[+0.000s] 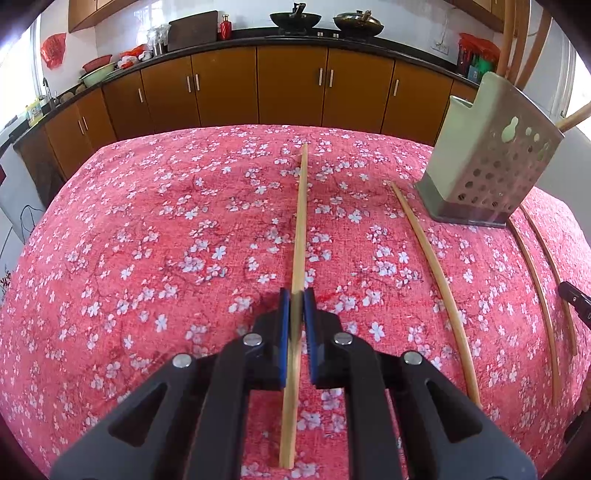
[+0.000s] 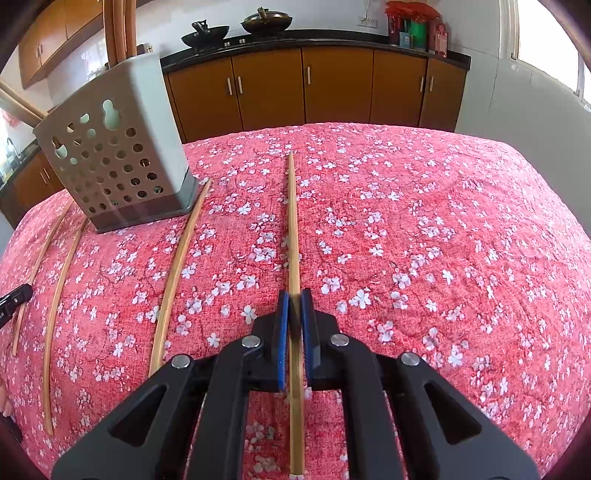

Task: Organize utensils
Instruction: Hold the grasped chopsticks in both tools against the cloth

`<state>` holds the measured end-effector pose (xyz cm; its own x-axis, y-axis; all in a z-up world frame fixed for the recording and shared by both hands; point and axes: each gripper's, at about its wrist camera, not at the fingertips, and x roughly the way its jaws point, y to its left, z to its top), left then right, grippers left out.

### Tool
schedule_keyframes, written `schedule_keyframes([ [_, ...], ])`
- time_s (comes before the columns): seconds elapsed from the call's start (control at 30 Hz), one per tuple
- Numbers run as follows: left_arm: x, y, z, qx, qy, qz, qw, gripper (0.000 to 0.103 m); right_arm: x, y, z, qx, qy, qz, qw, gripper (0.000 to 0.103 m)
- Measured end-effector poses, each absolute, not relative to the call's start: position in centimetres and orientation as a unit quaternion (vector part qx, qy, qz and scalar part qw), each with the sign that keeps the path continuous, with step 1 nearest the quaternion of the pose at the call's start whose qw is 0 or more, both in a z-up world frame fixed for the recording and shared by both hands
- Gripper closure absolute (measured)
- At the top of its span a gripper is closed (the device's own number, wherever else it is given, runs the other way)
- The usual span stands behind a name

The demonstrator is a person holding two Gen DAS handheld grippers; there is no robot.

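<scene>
My left gripper (image 1: 297, 295) is shut on a bamboo chopstick (image 1: 300, 221) that points straight ahead over the red floral tablecloth. My right gripper (image 2: 295, 297) is shut on another bamboo chopstick (image 2: 293, 229), also pointing ahead. A grey perforated utensil holder (image 1: 491, 162) stands at the right in the left wrist view and at the left in the right wrist view (image 2: 114, 162), with several chopsticks standing in it. Three loose chopsticks lie between the grippers: one near the holder's base (image 1: 436, 280) (image 2: 177, 273), two further out (image 1: 539, 299) (image 2: 55, 295).
The table (image 1: 147, 221) is covered by a red cloth with white blossoms. Behind it runs a kitchen counter with brown cabinets (image 1: 288, 85), woks (image 1: 295, 20) and jars. The other gripper's black tip shows at the right edge (image 1: 576, 301) and left edge (image 2: 13, 299).
</scene>
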<state>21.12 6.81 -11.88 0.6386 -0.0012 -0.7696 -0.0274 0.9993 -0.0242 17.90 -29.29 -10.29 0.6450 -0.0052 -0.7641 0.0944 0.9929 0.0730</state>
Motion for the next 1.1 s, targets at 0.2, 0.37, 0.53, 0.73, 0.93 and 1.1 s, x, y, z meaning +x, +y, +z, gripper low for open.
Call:
schedule_keyframes([
  [0.2, 21.27, 7.09, -11.63, -0.023, 0.426, 0.006, 0.905, 0.091, 17.81, -29.13, -10.27, 0.053, 0.42, -0.028, 0.905, 0.095],
  [0.37, 21.31, 7.18, -11.52, -0.029, 0.427, 0.006, 0.904, 0.091, 17.71, -29.17, -10.23, 0.053, 0.42, -0.028, 0.905, 0.095],
  [0.53, 21.34, 7.2, -11.49, -0.029, 0.427, 0.006, 0.904, 0.091, 17.56, -29.22, -10.16, 0.053, 0.42, -0.028, 0.906, 0.095],
  [0.73, 21.37, 7.2, -11.46, -0.029, 0.427, 0.007, 0.904, 0.091, 17.42, -29.24, -10.1, 0.053, 0.42, -0.027, 0.906, 0.095],
  [0.93, 21.39, 7.25, -11.41, -0.03, 0.428, 0.006, 0.903, 0.091, 17.33, -29.24, -10.12, 0.054, 0.42, -0.027, 0.906, 0.095],
  [1.1, 21.41, 7.24, -11.38, -0.03, 0.428, 0.007, 0.903, 0.091, 17.4, -29.26, -10.09, 0.054, 0.42, -0.027, 0.906, 0.095],
])
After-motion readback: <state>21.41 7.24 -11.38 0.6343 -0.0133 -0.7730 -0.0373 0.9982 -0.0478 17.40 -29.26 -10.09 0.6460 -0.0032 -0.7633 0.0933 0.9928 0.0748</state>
